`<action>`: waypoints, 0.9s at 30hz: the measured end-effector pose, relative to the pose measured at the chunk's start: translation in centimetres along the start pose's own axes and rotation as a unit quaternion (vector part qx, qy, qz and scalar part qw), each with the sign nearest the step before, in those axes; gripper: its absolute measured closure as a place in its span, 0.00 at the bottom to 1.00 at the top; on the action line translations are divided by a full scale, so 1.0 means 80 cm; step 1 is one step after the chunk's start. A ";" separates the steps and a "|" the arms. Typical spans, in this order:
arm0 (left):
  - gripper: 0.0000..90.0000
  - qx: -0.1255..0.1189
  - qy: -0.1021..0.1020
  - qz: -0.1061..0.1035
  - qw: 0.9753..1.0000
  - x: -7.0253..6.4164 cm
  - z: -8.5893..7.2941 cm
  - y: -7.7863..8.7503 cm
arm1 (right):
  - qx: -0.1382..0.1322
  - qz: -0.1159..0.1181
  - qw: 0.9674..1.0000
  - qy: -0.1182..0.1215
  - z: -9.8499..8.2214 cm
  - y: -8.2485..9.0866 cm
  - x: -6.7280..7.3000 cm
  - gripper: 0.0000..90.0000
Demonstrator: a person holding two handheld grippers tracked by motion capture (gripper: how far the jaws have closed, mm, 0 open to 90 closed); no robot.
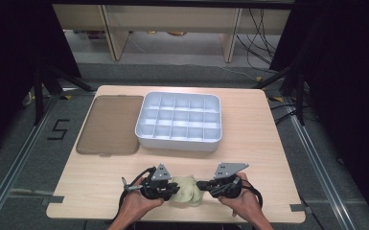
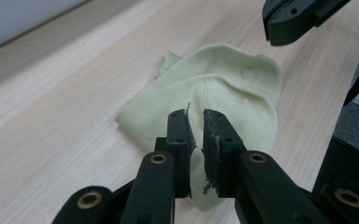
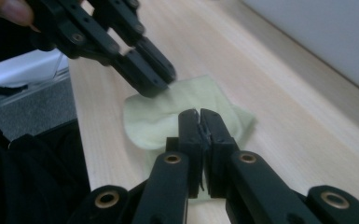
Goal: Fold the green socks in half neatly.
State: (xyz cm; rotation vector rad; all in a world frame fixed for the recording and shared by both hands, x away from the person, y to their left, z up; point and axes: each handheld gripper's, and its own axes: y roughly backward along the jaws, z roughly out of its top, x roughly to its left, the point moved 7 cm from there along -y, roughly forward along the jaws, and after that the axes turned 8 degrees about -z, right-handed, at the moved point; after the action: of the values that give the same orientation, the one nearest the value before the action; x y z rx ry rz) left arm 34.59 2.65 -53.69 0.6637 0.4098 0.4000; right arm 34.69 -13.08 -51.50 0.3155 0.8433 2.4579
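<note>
1. We work a pale green cloth (image 1: 187,190) that lies crumpled near the front edge of the bench (image 1: 259,143), between our two claws.
2. Our left claw (image 2: 196,122) stands over the cloth's near side with only a narrow gap between its jaws; whether a fold is pinched there we cannot tell.
3. Our right claw (image 3: 199,122) is clenched, its jaws together above the cloth's other side and seemingly holding nothing.
4. We judge the step to be taking hold of the cloth to fold or lift it; next, each claw needs a firm edge.
5. Towards the back edge sit a white compartment tray (image 1: 144,125) and, beside it on the left, a brown lid (image 1: 109,125). Grey floor and cables surround the bench.
</note>
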 end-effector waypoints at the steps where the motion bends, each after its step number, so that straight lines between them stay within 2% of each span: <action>1: 0.90 0.006 -0.009 -0.001 1.000 0.000 0.000 -0.003 | 0.003 0.001 1.000 0.004 0.000 -0.003 0.003 0.98; 3: 0.90 0.005 -0.004 0.001 1.000 -0.001 0.000 -0.008 | 0.004 0.002 1.000 0.009 0.000 -0.006 0.006 0.97; 5: 0.90 0.022 -0.018 0.012 1.000 0.002 0.000 -0.019 | 0.031 -0.003 0.999 0.022 -0.006 -0.014 0.009 0.97; 7: 0.90 0.022 -0.012 0.009 1.000 0.000 0.000 -0.023 | 0.037 -0.007 0.999 0.019 -0.009 -0.016 0.009 0.97; 8: 0.90 0.027 -0.017 0.011 0.999 0.000 -0.001 -0.025 | 0.062 -0.027 0.997 0.024 -0.021 -0.019 -0.003 0.97; 10: 0.90 0.027 -0.017 0.011 0.999 -0.003 -0.002 -0.027 | 0.067 -0.031 0.997 0.024 -0.025 -0.020 -0.007 0.98; 11: 0.90 0.035 -0.026 0.008 0.999 -0.004 -0.003 -0.026 | 0.077 -0.033 0.996 0.018 -0.032 -0.021 -0.012 0.98; 12: 0.90 0.030 -0.018 0.010 0.999 -0.006 -0.002 -0.028 | 0.085 -0.033 0.996 0.006 -0.039 -0.023 -0.018 0.98; 15: 0.91 0.034 -0.022 0.009 0.999 -0.008 -0.003 -0.027 | 0.078 -0.043 0.996 0.010 -0.036 -0.024 -0.021 0.98; 17: 0.91 0.030 -0.022 0.013 0.999 -0.009 -0.002 -0.028 | 0.084 -0.043 0.995 0.014 -0.033 -0.022 -0.021 0.98; 18: 0.92 0.029 -0.022 0.009 0.999 -0.010 -0.001 -0.027 | 0.068 -0.044 0.997 0.016 -0.024 -0.021 -0.021 0.98; 19: 0.92 0.029 -0.022 0.009 0.999 -0.010 -0.001 -0.027 | 0.068 -0.044 0.997 0.016 -0.024 -0.021 -0.021 0.98; 20: 0.92 0.020 -0.013 0.009 1.000 -0.010 0.002 -0.026 | 0.059 -0.043 0.997 0.015 -0.017 -0.020 -0.020 0.98; 21: 0.93 0.018 -0.023 0.014 0.999 -0.007 0.006 -0.023 | 0.049 -0.045 0.998 0.022 -0.009 -0.022 -0.021 0.98; 23: 0.94 0.004 -0.019 0.028 0.999 -0.002 0.016 -0.020 | 0.043 -0.046 0.998 0.030 0.004 -0.031 -0.020 0.98; 24: 0.94 0.005 -0.023 0.026 0.999 0.001 0.019 -0.019 | 0.040 -0.049 0.998 0.032 0.007 -0.037 -0.021 0.98; 26: 0.95 0.006 -0.021 0.032 0.999 0.009 0.022 -0.023 | 0.052 -0.050 0.997 0.036 0.009 -0.050 -0.025 0.99; 27: 0.95 0.009 -0.020 0.036 0.999 0.013 0.022 -0.026 | 0.052 -0.050 0.997 0.036 0.009 -0.050 -0.025 0.99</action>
State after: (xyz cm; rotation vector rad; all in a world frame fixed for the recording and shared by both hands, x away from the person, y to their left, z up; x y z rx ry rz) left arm 36.76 0.79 -54.04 0.7044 0.3523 0.4518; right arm 38.25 -11.12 -53.56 0.2174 0.9963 2.3485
